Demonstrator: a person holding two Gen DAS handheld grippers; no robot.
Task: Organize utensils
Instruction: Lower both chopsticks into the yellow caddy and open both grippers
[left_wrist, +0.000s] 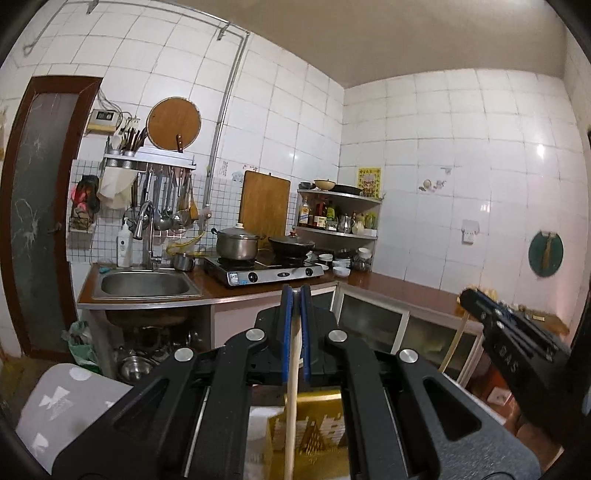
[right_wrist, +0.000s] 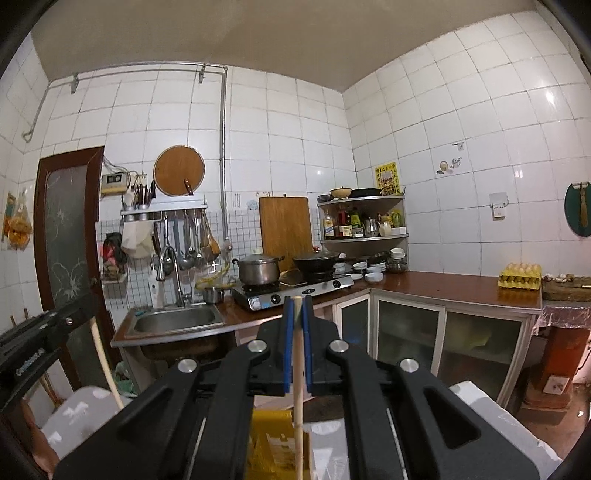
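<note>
Just started: left gripper (left_wrist: 295, 295) and right gripper (right_wrist: 296, 303) each clamped on a chopstick (left_wrist: 291, 387), not put away yet.

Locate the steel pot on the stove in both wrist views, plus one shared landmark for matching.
Left wrist view: steel pot sits left of centre, on the stove's left burner, just above the left gripper.
Right wrist view: steel pot is again left of centre, on the same burner, above the right gripper.
Shared landmark: the rectangular wooden cutting board leaning on the wall behind the stove.
</note>
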